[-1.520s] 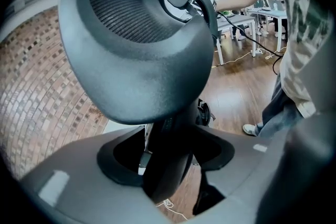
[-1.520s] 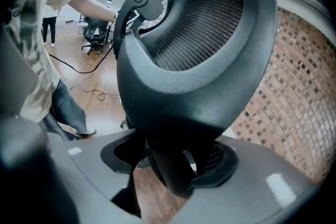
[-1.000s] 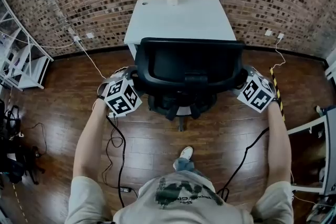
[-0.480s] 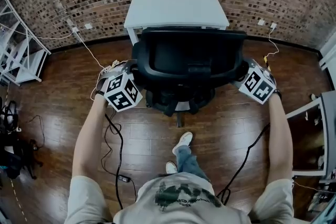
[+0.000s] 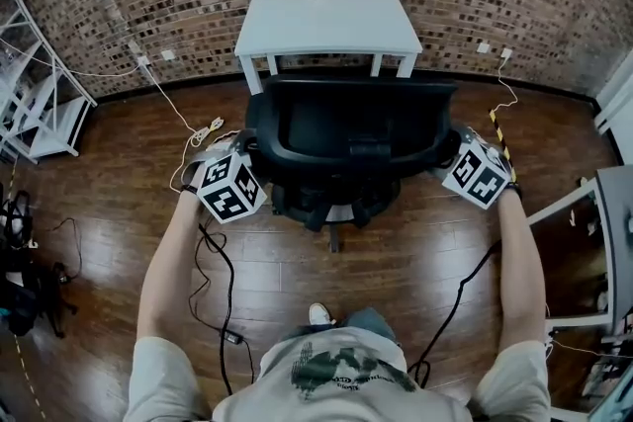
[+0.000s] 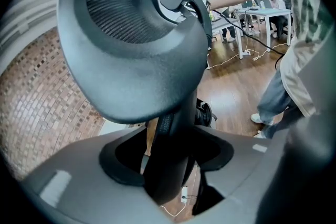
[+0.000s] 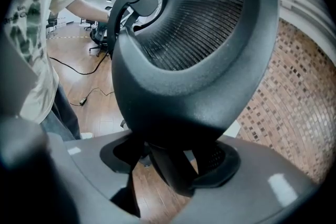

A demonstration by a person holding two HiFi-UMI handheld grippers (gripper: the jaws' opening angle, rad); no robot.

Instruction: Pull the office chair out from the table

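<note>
Jaws of left gripper [image 6: 169, 168] clamped on the left edge of the chair [image 5: 351, 128] back. The chair stands between both grippers, the white table [image 5: 326, 25] just beyond it. Jaws of right gripper [image 7: 176, 168] clamped on the back's right edge. Shirt [image 5: 341, 366] print too blurred to read. Chair seat mostly hidden under the backrest.

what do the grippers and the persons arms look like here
The left gripper and right gripper each have broad dark grey fingers and a white cube with black square markers. A black cable hangs from each. The person wears a light short-sleeved T-shirt with a dark print.
</note>
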